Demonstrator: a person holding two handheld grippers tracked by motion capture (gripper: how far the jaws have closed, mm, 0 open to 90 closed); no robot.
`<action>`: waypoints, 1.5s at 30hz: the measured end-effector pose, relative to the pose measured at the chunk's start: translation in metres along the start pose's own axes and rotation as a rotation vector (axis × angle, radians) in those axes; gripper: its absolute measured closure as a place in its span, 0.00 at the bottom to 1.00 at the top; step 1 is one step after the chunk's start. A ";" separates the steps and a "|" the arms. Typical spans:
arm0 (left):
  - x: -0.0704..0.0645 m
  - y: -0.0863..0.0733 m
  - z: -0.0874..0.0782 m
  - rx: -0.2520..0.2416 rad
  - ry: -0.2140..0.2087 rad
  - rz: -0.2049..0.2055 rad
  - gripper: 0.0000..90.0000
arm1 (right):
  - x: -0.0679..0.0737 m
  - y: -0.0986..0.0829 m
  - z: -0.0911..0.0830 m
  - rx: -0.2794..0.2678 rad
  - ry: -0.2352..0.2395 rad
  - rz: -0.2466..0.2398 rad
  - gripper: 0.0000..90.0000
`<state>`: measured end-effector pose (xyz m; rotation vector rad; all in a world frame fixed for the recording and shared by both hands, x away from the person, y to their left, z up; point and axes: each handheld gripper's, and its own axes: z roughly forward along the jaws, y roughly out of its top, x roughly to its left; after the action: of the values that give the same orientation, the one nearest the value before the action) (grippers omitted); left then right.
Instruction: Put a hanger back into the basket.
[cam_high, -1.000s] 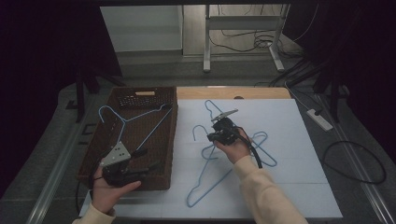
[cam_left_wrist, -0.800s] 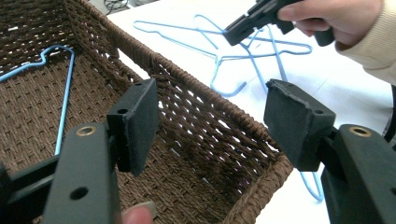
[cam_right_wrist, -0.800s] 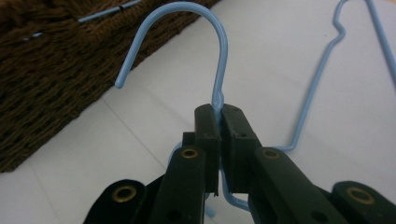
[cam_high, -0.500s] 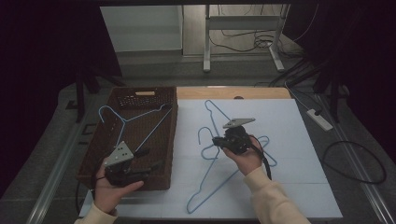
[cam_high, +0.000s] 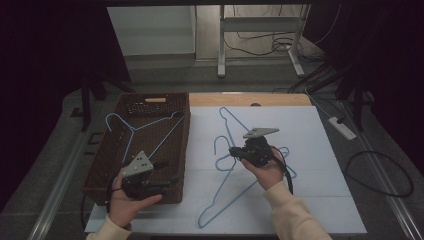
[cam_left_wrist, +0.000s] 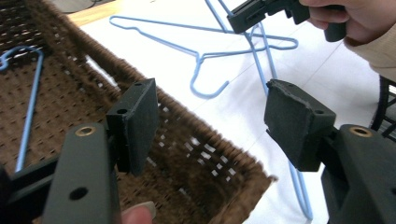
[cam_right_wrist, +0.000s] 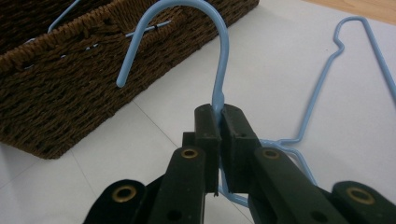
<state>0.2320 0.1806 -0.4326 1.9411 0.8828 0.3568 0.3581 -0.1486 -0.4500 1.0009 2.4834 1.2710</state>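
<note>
Hangers of blue wire are what we handle at this white table (cam_high: 320, 165). We see the brown wicker basket (cam_high: 107, 165) on its left side, with one blue hanger (cam_high: 145, 127) lying inside, its hook toward the far left corner of the basket.

To the right of the basket, two more hangers lie crossed on the table top. The far hanger (cam_high: 226, 117) rests flat, reaching toward the far edge. The near hanger (cam_high: 225, 202) runs from the near middle of the table up to its hook at the centre.

Our right gripper (cam_high: 235, 152) sits at the centre of the table and holds that near hanger. In the right gripper view its jaws are pressed together on the wire just below the hook (cam_right_wrist: 187, 28), which curves up and over toward the basket wall (cam_right_wrist: 70, 88).

Our left gripper (cam_high: 167, 177) hovers over the near right corner of the basket. In the left gripper view its two pads (cam_left_wrist: 140, 123) stand wide apart with nothing between them, above the basket rim (cam_left_wrist: 196, 140).
</note>
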 end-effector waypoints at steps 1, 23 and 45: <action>0.000 0.000 0.000 0.000 0.000 0.000 0.39 | -0.001 -0.001 -0.001 -0.005 0.002 -0.001 0.96; -0.029 0.030 0.050 0.049 -0.101 0.019 0.39 | 0.003 -0.005 -0.012 -0.044 0.032 0.004 0.96; -0.055 0.034 0.101 0.195 -0.148 0.029 0.39 | 0.007 -0.006 -0.020 -0.059 0.050 -0.006 0.96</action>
<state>0.2659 0.0672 -0.4501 2.1314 0.8184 0.1457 0.3413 -0.1595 -0.4412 0.9586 2.4676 1.3763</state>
